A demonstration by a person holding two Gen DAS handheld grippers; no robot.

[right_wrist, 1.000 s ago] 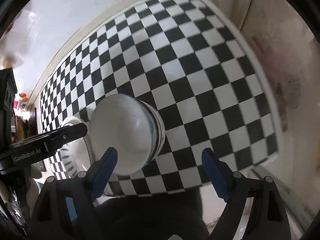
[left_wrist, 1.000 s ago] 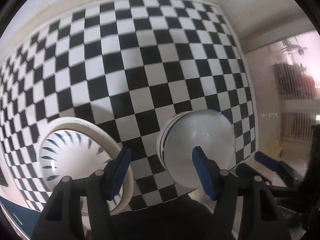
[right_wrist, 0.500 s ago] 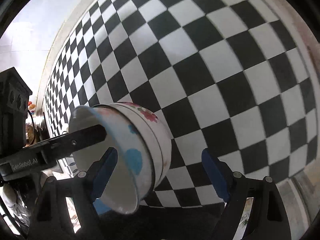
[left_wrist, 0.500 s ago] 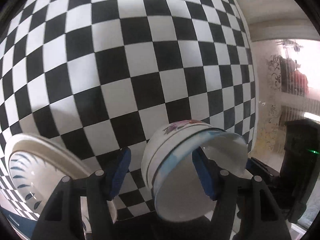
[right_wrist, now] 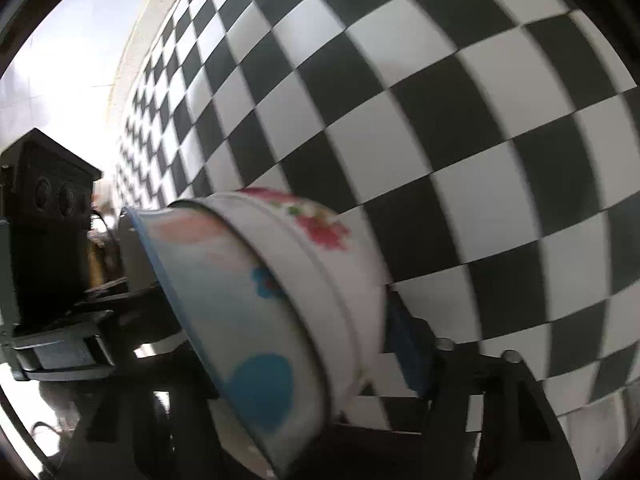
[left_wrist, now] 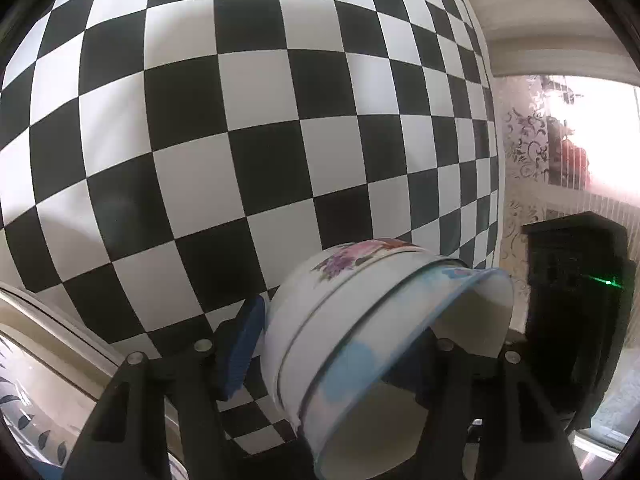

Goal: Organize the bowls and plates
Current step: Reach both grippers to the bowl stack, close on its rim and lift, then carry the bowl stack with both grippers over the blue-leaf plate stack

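A stack of nested white bowls (left_wrist: 360, 320) with flower prints and a blue rim sits between the jaws of both grippers. My left gripper (left_wrist: 332, 344) is closed around it; its left blue pad (left_wrist: 244, 348) touches the bowl wall, and the right pad is hidden inside the bowl. In the right wrist view the same stack (right_wrist: 280, 300) fills the space between the jaws of my right gripper (right_wrist: 304, 344); the right pad (right_wrist: 408, 352) presses on its outer wall. A white plate (left_wrist: 36, 364) with blue leaf marks lies at lower left.
The checkered black and white tabletop (left_wrist: 240, 120) spreads behind the bowls. A dark cabinet (left_wrist: 576, 300) with a green light stands at the right, and it also shows in the right wrist view (right_wrist: 44, 232) at the left.
Both grippers moved in close and their jaws narrowed onto the bowl stack. The stack now looks tilted on its side and much larger in both views.
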